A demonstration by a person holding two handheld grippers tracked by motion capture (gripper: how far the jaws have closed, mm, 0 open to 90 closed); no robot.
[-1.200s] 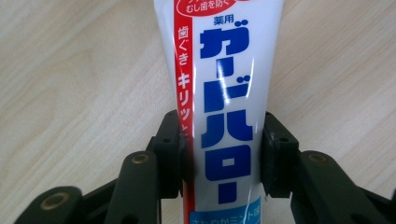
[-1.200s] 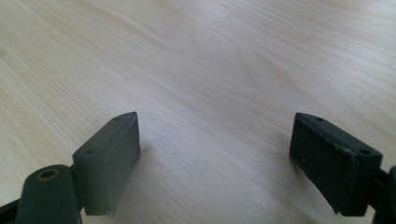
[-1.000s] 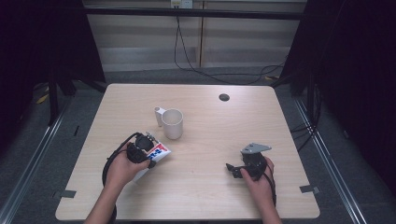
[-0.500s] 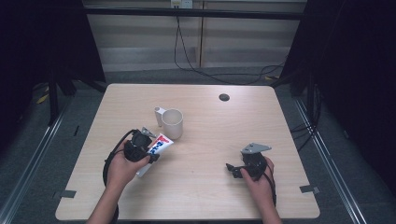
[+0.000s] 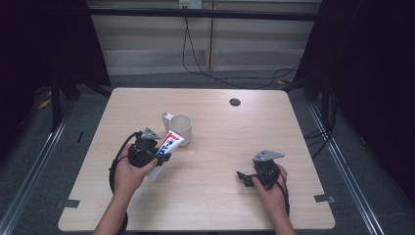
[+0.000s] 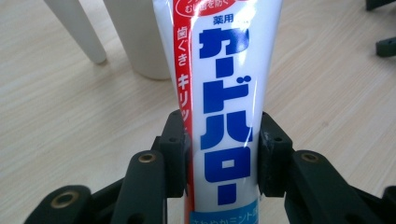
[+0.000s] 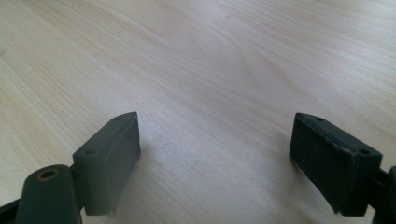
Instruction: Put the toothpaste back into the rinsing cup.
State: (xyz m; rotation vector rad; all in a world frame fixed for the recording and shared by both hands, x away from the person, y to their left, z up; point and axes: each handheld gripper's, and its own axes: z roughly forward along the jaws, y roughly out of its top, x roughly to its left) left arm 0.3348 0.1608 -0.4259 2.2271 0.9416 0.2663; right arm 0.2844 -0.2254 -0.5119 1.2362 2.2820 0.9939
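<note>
My left gripper (image 5: 164, 149) is clamped on the tube (image 5: 169, 145). In the left gripper view both pads (image 6: 176, 156) press flat against the sides of the tube (image 6: 224, 116), low on its body, and the printed length runs straight out ahead along the jaws. In the high view that long axis slants up and to the right, with the far end of the tube just beside the mug (image 5: 180, 129), close under its rim; I cannot tell whether the two touch. The mug's handle sticks out toward the far left corner, so it is clear of the approach.

As I read it, the next move depends on this: the mug lies directly along the tube's axis from my left hand (image 5: 129, 171), so lifting the end over the rim and tipping it down should drop the tube in.

My right gripper (image 5: 247, 178) sits well apart on the near right of the table (image 5: 274, 122), its jaws spread wide over bare wood with nothing between them. The left hand is far nearer to the mug.
</note>
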